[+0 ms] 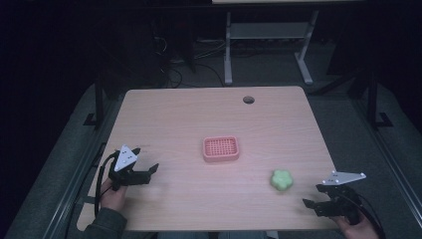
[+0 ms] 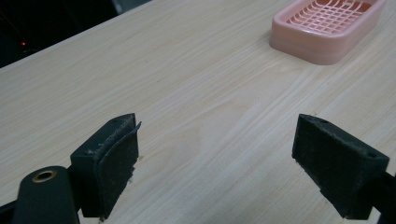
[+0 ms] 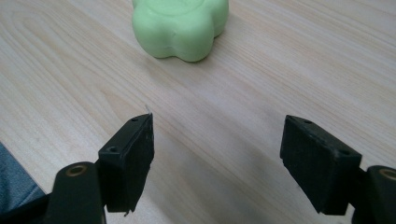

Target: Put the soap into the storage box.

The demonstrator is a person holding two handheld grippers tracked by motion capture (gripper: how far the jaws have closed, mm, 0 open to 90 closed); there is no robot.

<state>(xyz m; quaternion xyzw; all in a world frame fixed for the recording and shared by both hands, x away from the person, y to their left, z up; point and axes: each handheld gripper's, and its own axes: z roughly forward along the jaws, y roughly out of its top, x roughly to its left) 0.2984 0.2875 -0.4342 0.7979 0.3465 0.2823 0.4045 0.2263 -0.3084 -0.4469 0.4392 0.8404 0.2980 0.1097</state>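
Note:
A pink slotted soap dish sits near the middle of the wooden table; the left gripper view shows the soap dish at the upper right. A green flower-shaped soap lies on the table to the dish's right and nearer me. My left gripper hovers open at the left, its jaws empty and pointing toward the dish. My right gripper is open at the front right corner, a short way from the soap, which lies ahead of its empty jaws.
A round cable hole is in the table near its far edge. Beyond the table stand a white desk frame and cables on a dark floor. A hand and sleeve hold the left gripper.

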